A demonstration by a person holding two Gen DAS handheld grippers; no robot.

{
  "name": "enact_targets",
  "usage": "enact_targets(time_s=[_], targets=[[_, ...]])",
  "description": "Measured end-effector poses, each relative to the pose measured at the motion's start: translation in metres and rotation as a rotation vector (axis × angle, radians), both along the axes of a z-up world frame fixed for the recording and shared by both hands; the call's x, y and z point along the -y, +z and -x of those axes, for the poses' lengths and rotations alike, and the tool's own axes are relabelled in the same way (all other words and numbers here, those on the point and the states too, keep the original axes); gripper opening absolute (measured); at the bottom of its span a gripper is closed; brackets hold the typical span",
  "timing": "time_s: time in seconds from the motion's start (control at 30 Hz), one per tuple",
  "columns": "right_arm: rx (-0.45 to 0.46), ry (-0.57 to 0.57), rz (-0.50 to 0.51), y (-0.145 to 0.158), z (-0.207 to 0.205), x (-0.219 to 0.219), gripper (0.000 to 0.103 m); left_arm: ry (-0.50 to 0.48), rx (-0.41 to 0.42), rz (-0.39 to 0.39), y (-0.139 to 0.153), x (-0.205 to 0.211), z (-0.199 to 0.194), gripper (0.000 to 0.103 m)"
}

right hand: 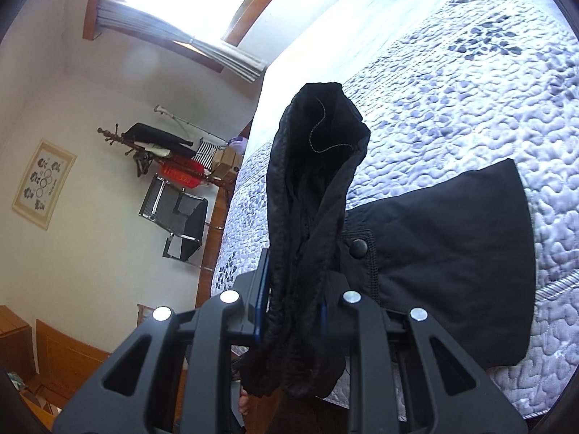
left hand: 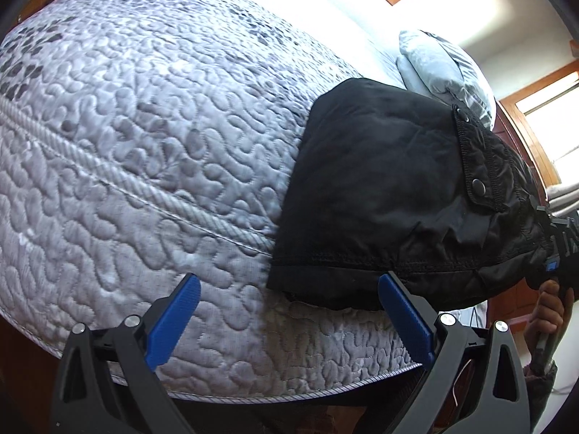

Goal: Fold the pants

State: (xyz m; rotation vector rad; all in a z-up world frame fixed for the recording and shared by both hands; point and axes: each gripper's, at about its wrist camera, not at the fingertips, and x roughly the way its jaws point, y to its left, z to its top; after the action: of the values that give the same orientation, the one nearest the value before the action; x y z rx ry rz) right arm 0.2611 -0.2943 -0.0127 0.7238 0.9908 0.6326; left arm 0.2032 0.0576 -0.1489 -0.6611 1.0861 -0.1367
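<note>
- Blue-padded fingers of the left gripper (left hand: 289, 320) fill the bottom of the left wrist view, jaws spread wide with nothing between them, hanging over the mattress edge just short of the pants' hem.
- Nearest the right wrist camera, the right gripper (right hand: 295, 311) is clamped on a bunched black fold, apparently the waistband end, which rises in a loose loop toward 12 o'clock.
- Black pants (left hand: 391, 195) lie at 3 o'clock in the left wrist view, already doubled into a compact slab on the near corner of the quilted mattress (left hand: 144, 144), a snap-buttoned pocket flap on top and one end lifted off to the right in that grip.
- Step in hand, by the look of it: carrying the raised end over the flat part for a further fold. The next move calls for the free left gripper to pin or pinch the near hem so the stack does not slide off the mattress edge.
- Beyond the pants, at 1 o'clock, a grey pillow (left hand: 434, 61) sits clear of the fold line; nothing lies across the open quilt.
- Farthest off in the right wrist view, at 9 o'clock, a coat rack (right hand: 152, 144) and a black chair (right hand: 177, 217) stand by the wall under a curtained window (right hand: 173, 7), well apart from the work.
</note>
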Motion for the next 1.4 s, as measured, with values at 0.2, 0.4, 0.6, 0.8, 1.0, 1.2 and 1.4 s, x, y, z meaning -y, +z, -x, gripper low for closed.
enact_targets(time_s=[0.2, 0.4, 0.6, 0.8, 1.0, 1.2, 1.4], targets=[[-0.019, -0.039, 0.000, -0.010, 0.002, 0.022, 0.021, -0.042, 0.002, -0.015, 0.003, 0.014, -0.006, 0.099], [-0.062, -0.085, -0.001, -0.030, 0.004, 0.044, 0.021, -0.076, 0.008, -0.031, 0.008, 0.027, -0.012, 0.099], [-0.083, -0.110, 0.031, -0.049, 0.006, 0.057, 0.021, -0.104, 0.019, -0.066, 0.015, 0.039, -0.017, 0.099], [-0.155, -0.153, 0.033, -0.088, 0.007, 0.071, 0.022, -0.120, 0.029, -0.090, 0.023, 0.045, -0.022, 0.099], [-0.193, -0.176, 0.017, -0.119, 0.006, 0.077, 0.023, -0.142, 0.027, -0.101, 0.027, 0.055, -0.026, 0.099], [-0.198, -0.170, 0.037, -0.131, -0.004, 0.071, 0.024, -0.167, 0.024, -0.110, 0.028, 0.067, -0.028, 0.099], [-0.202, -0.176, 0.020, -0.140, 0.001, 0.065, 0.039, -0.182, 0.017, -0.107, 0.028, 0.074, -0.026, 0.099]])
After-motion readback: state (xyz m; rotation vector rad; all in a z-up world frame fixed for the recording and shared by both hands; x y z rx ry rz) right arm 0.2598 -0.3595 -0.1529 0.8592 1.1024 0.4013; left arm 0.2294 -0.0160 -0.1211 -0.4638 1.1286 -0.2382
